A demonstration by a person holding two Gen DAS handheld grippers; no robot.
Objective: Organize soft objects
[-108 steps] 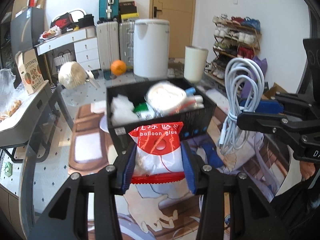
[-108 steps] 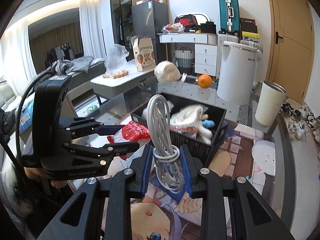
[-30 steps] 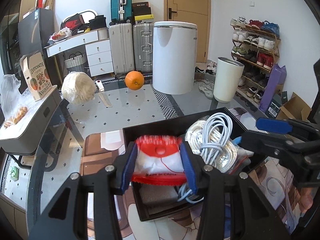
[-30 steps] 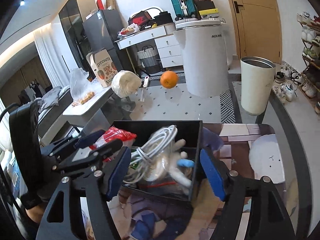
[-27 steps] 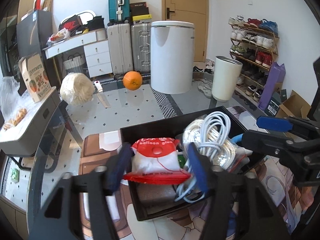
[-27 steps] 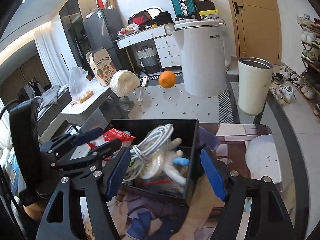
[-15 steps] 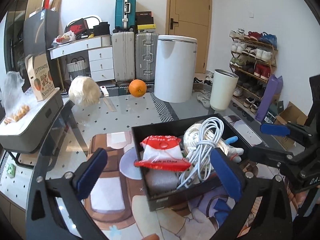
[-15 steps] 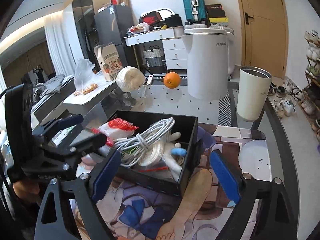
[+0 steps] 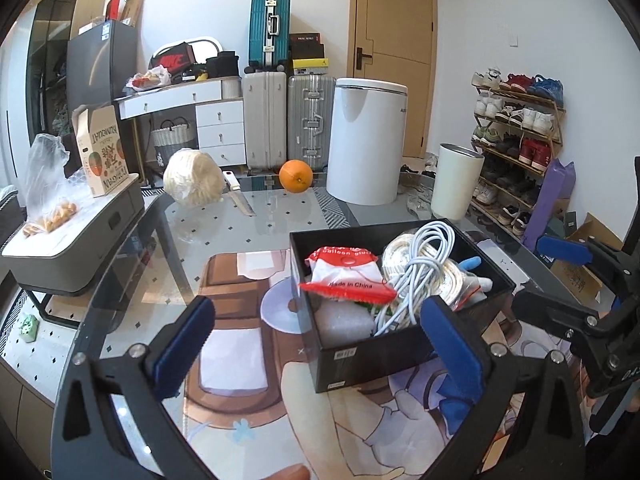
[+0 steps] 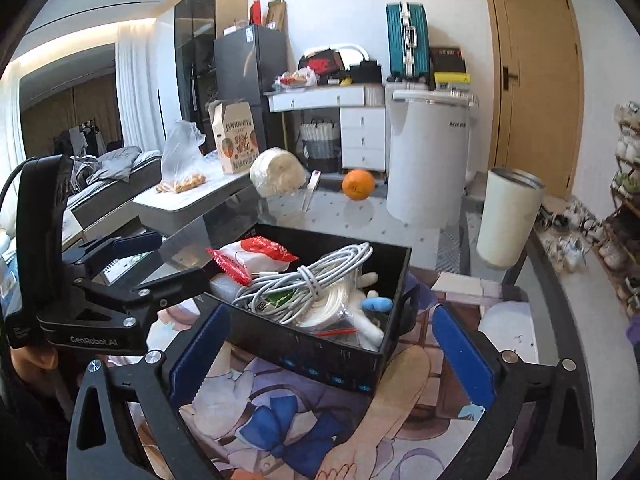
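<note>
While hidden leftward, box [image 10: 320, 360] icons rightward

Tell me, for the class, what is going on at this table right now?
A person with a claw in each hand is tidying soft things into a black box. The red and white balloon glue packet and the coiled white cable lie inside it. The left claw and right claw, having just opened, stand wide and empty.
</note>
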